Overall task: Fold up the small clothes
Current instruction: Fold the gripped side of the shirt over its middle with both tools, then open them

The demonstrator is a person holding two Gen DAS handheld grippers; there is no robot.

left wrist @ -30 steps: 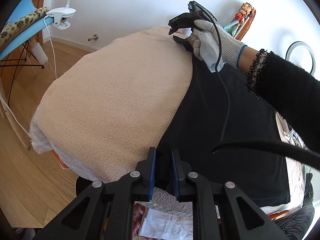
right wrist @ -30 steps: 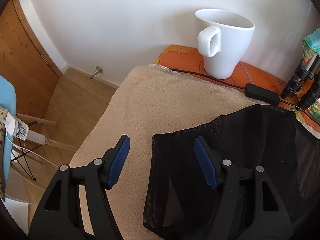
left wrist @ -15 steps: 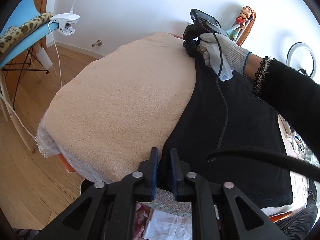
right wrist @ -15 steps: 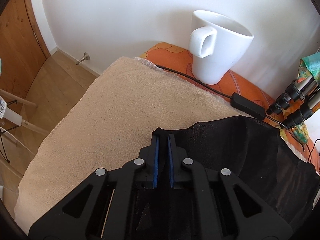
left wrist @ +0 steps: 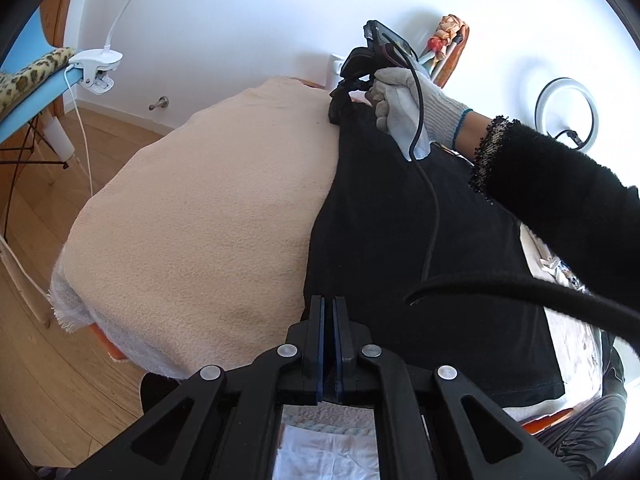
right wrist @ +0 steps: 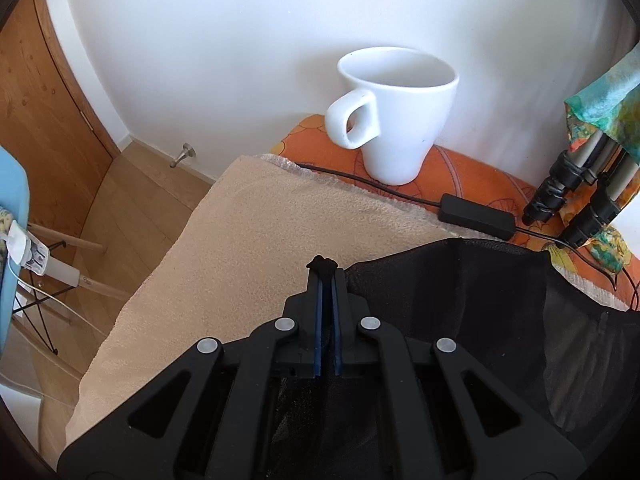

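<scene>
I am clamping my right tool (right wrist: 328, 270) on the black garment's (right wrist: 480, 304) corner, my left tool (left wrist: 329, 304) pinching its near edge at six o'clock.

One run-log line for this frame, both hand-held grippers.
left hand-held gripper: shut on black garment near edge | right hand-held gripper: shut on far corner | garment on beige towel

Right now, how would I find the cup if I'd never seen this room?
Look at the white wall behind the beige towel. On the orange cloth at its foot stands the white mug. It is the only cup there, its handle facing left.
</scene>
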